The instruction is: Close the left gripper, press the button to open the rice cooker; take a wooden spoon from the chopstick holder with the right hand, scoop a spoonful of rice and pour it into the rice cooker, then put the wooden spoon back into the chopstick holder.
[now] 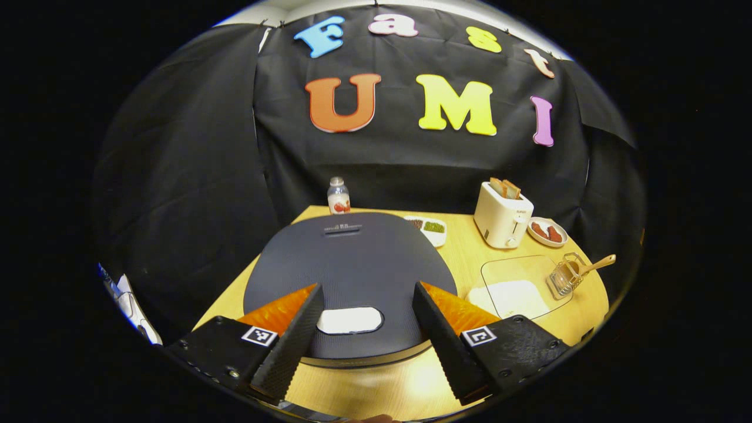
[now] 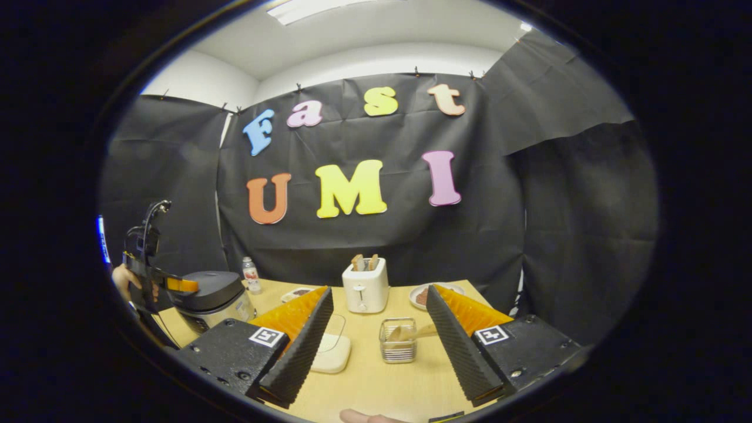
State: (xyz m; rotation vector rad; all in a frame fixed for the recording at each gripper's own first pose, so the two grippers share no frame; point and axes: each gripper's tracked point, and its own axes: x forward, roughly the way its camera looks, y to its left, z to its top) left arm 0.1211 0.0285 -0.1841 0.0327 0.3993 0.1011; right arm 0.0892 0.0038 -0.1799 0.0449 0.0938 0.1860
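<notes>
The rice cooker [image 1: 352, 258] has a dark closed lid and a white button [image 1: 349, 321] at its front edge. My left gripper [image 1: 369, 286] hovers open just above the lid, with the button between its fingers. To the right, the wooden spoon [image 1: 594, 265] leans in the wire chopstick holder [image 1: 564, 276], beside a clear-lidded box of white rice [image 1: 517, 296]. My right gripper [image 2: 379, 291] is open and holds nothing, well short of the chopstick holder [image 2: 398, 341] and the spoon [image 2: 411, 332]. Far left in the right gripper view are the cooker [image 2: 214, 299] and the left gripper [image 2: 189, 286].
A white toaster [image 1: 502, 216] with bread, a plate of red food [image 1: 547, 231], a small white dish [image 1: 429, 229] and a bottle [image 1: 338, 195] stand along the back of the wooden table [image 1: 376, 393]. A hand [image 2: 123, 281] holds the left gripper.
</notes>
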